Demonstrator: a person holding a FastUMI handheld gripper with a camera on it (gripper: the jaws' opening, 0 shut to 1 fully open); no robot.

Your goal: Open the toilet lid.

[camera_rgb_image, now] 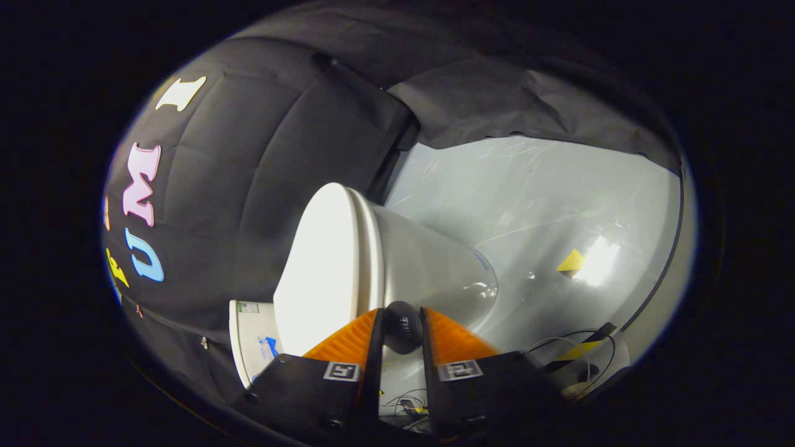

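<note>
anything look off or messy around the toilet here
A loose tangle of cables lies on the floor beside the toilet, near a yellow-black striped strip. The gripper fingers close on a small dark knob. Nothing looks spilled or broken.

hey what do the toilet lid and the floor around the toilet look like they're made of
Toilet lid: likely glossy white plastic, smooth and evenly bright; ceramic can't be ruled out. Floor: looks like a smooth pale coated or vinyl surface, with glare and fine scuff lines. The gripper fingers sit narrowly apart around a dark round knob.

toilet lid (323,261) just beyond gripper (402,318)
</note>
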